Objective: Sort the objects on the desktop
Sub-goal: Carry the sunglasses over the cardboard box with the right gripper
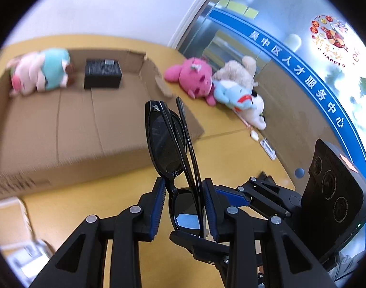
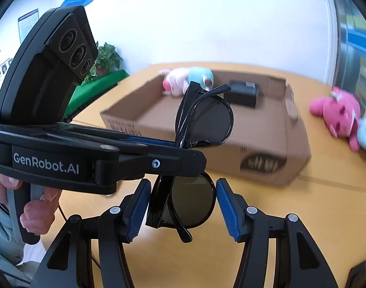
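My left gripper is shut on folded black sunglasses and holds them upright above the yellow table. In the right wrist view the left gripper crosses from the left with the sunglasses in it. My right gripper is open, its blue pads on either side of the lower lens without touching it. A low cardboard box holds a pink and teal plush and a black box; the box also shows in the right wrist view.
A pink plush, a beige plush and a blue and white plush lie on the table beside a glass wall. The pink plush lies right of the box. Papers lie at the left edge.
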Action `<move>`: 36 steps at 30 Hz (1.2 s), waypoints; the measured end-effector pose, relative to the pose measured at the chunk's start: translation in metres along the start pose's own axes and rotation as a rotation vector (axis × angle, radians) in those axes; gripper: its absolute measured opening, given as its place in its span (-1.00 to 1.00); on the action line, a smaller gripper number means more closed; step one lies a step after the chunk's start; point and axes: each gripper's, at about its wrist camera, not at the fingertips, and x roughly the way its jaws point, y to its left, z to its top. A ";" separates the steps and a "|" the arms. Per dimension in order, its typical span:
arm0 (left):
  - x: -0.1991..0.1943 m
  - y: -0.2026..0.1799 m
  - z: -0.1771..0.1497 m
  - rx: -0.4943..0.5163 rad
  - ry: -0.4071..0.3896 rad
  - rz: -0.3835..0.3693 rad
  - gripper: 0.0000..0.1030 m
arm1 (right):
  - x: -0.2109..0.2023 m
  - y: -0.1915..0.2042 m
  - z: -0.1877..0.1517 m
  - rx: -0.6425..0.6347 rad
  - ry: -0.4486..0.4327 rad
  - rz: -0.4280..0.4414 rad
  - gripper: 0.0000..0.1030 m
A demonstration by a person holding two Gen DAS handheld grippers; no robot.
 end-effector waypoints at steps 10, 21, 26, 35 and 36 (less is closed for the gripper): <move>-0.046 0.038 0.045 0.015 -0.068 0.055 -0.43 | 0.022 0.020 0.066 -0.057 -0.064 0.065 0.01; -0.035 0.061 0.105 0.042 -0.074 0.067 -0.43 | 0.052 -0.004 0.122 -0.023 -0.088 0.100 0.02; 0.000 0.071 0.138 0.046 -0.037 0.020 -0.43 | 0.068 -0.041 0.138 0.008 -0.062 0.067 0.02; 0.104 0.109 0.176 -0.048 0.109 -0.068 -0.43 | 0.132 -0.125 0.145 0.115 0.087 0.038 0.02; 0.113 0.114 0.177 -0.066 0.122 -0.078 -0.43 | 0.141 -0.135 0.144 0.127 0.113 0.042 0.02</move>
